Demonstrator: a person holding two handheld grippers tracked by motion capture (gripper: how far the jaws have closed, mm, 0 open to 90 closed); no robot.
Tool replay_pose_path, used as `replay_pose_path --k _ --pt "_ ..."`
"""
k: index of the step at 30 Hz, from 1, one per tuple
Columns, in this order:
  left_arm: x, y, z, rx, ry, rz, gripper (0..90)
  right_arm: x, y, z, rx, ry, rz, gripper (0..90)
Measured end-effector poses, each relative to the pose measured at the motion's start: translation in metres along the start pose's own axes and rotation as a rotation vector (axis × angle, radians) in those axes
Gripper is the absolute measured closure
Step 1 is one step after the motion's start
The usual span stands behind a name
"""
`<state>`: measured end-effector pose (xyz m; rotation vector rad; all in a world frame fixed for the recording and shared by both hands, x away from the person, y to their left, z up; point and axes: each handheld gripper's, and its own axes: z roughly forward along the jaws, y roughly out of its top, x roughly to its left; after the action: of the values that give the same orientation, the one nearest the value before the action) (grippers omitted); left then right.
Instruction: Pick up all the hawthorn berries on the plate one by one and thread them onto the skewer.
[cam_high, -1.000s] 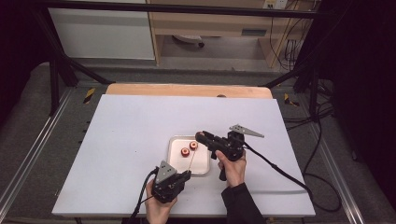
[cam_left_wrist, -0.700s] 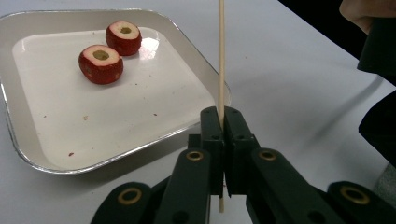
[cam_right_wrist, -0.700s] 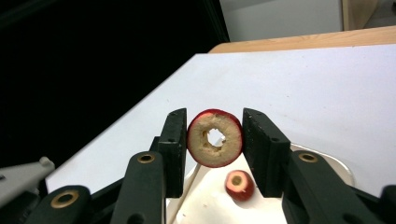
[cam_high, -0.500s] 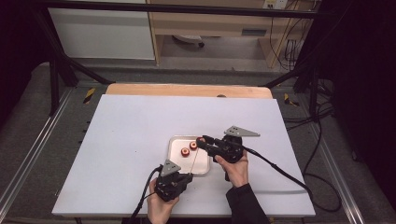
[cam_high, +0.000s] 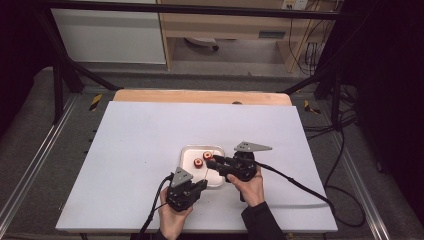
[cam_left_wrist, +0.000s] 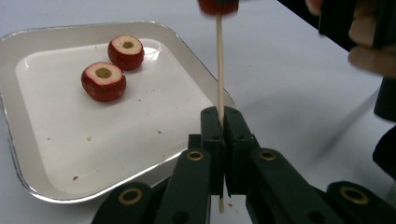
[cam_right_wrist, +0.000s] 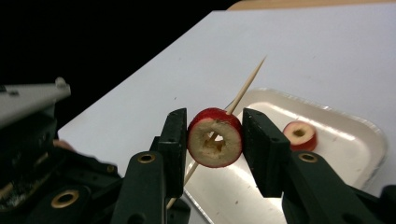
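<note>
One fruit ring (cam_right_wrist: 215, 143), pinched by right gripper (cam_right_wrist: 214, 140), threaded on skewer (cam_left_wrist: 219, 70); left gripper (cam_left_wrist: 223, 135) clamps skewer; two rings (cam_left_wrist: 103, 81) wait on tray (cam_left_wrist: 28, 42), ten o'clock.

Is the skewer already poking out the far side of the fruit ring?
Yes, the skewer tip sticks out past the fruit ring.

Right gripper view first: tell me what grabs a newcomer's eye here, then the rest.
The right gripper clamps a red cored fruit slice with a wooden skewer poking through its hole, above the tray. The left gripper, near the tray's edge, pinches the skewer's lower end and holds it upright. Two more cored slices lie side by side on the white tray.
</note>
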<state>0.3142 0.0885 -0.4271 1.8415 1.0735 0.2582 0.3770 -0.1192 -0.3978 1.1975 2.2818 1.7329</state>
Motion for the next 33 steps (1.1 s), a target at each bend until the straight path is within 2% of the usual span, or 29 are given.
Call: replay_pose_path --k 8,17,21,22,24,27,28,29,30,33 --pt "0.007 0.004 0.005 0.013 0.002 -0.003 88.4 0.006 -0.016 0.009 0.039 0.011 -0.009 62.7" --pt "0.008 0.002 0.006 0.012 -0.001 0.015 88.4 0.006 -0.017 0.009 0.060 0.012 -0.007 62.6" --pt "0.009 0.001 0.003 -0.001 -0.006 0.023 88.4 0.006 -0.016 0.009 0.052 0.018 -0.007 61.5" --pt "0.011 0.000 0.001 0.001 0.005 0.026 88.4 0.006 -0.015 0.007 0.038 0.007 -0.020 53.2" --pt "0.013 -0.001 0.000 0.000 0.009 0.025 88.3 0.005 -0.012 0.004 0.034 -0.007 -0.032 43.3" --pt "0.018 -0.005 -0.004 -0.001 0.017 0.033 88.3 0.003 -0.006 -0.001 0.046 -0.023 -0.055 30.3" --pt "0.020 -0.006 -0.006 -0.003 0.018 0.038 88.3 0.003 -0.006 -0.001 0.046 -0.023 -0.055 30.3" --pt "0.022 -0.007 -0.008 -0.004 0.021 0.038 88.3 0.002 -0.004 -0.003 0.051 -0.031 -0.062 24.8" --pt "0.024 -0.008 -0.011 -0.005 0.026 0.039 88.3 -0.002 -0.001 -0.005 0.084 -0.053 -0.067 17.8" --pt "0.028 -0.012 -0.016 -0.005 0.038 0.049 88.2 -0.007 0.000 -0.007 0.126 -0.087 -0.100 12.4"
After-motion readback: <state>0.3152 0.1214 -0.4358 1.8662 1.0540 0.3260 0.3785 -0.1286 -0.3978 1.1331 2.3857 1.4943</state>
